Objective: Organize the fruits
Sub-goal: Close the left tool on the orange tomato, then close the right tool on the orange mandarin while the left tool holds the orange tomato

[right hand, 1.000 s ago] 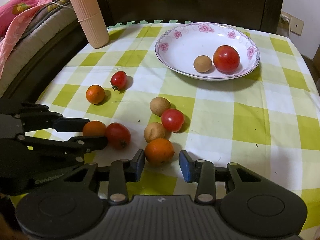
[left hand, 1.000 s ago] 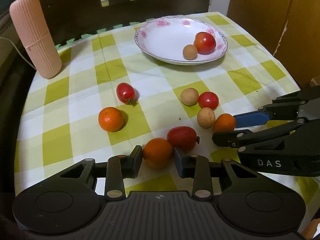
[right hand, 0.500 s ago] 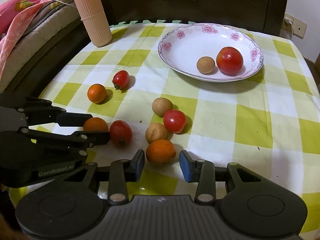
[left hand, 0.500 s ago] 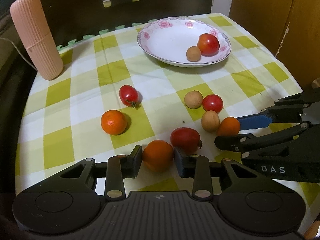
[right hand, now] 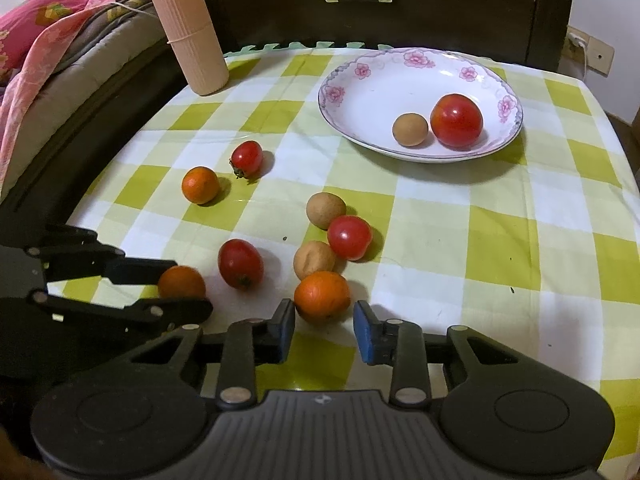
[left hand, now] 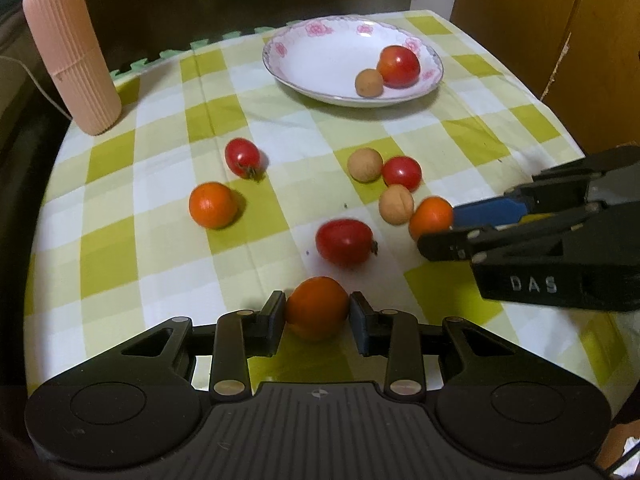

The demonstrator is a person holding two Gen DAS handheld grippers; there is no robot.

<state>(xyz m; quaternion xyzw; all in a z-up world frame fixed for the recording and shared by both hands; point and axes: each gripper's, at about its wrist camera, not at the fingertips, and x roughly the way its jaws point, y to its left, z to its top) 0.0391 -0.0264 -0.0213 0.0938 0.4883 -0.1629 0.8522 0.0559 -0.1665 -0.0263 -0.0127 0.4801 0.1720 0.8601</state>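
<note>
Reading across from the left, the left gripper had its fingers clamped on the first orange, both pads touching its sides, well short of the plate and off toward its left. I could not tell whether that fruit had left the table. Next came an oval tomato, just beside that grip on the plate's side, so I judged the lift should go straight up before any sweep across. Further right, also on the near side of the plate, the right gripper had its fingers apart, straddling only the near edge of the second orange. A wrinkled brown fruit touched that orange on the plate's side. To do this step well, I would have pushed the right fingers a little deeper, until the pads sat level with the orange's widest part, then closed slowly, because a pinch on the near curve would likely squirt it forward into its neighbours. The plate held one large tomato and a brown fruit toward its right, leaving its left half bare, which I reckoned the safer landing spot for both oranges.
</note>
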